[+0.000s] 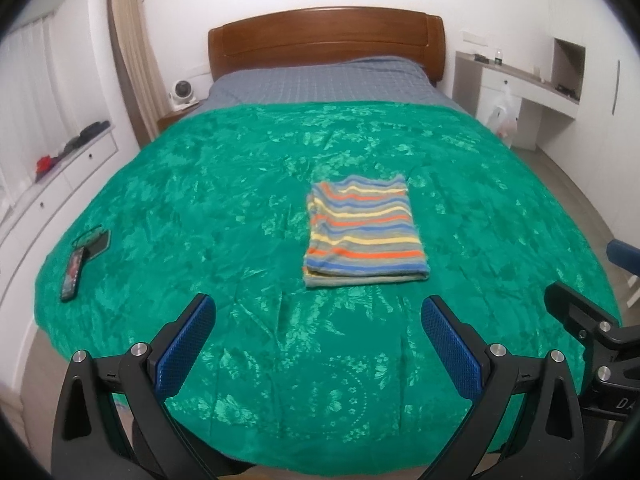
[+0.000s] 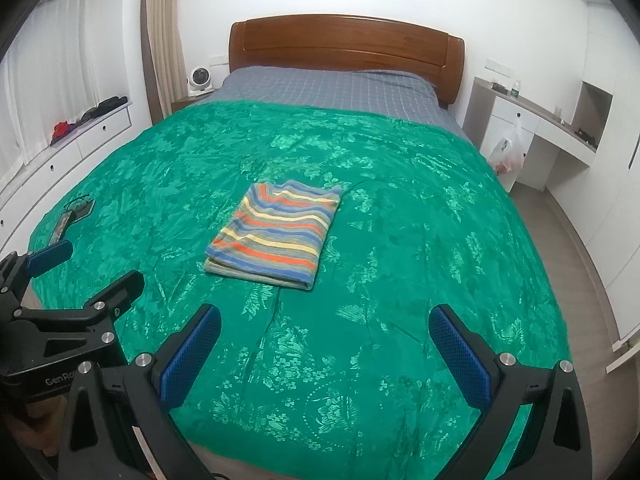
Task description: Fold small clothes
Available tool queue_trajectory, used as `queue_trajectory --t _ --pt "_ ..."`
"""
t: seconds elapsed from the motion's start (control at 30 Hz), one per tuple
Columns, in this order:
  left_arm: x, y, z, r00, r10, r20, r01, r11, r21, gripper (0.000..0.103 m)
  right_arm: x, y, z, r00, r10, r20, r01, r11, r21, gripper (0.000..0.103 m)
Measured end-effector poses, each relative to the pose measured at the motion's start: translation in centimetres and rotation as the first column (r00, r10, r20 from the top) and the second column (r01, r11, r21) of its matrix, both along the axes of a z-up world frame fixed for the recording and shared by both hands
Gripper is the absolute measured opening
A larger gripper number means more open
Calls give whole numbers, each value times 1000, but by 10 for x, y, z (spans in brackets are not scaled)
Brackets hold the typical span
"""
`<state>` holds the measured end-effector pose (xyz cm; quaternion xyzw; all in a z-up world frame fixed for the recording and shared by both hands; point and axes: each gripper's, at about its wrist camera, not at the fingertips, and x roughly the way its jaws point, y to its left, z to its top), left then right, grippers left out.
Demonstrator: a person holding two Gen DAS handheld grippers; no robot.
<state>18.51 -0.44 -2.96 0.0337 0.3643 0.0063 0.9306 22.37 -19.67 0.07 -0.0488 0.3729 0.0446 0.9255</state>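
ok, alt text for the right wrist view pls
A folded striped garment lies flat on a green bedspread, untouched. The open right hand-held gripper frames the foreground, with the left hand-held gripper at lower left and a wooden headboard behind.

The folded garment (image 1: 364, 230) is striped in orange, yellow, blue and grey; the bedspread (image 1: 224, 184) is patterned green with flowers; the headboard (image 1: 324, 38) is brown wood.

Black grippers, blue textured pads (image 1: 188, 350), silver bolts
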Motion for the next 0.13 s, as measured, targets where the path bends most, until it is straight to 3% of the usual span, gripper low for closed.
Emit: queue_trajectory --t 0.13 --pt "0 -1 -1 1000 3 1 -3 1000 11 103 1 -1 -1 1000 2 -7 -2 1000 3 102"
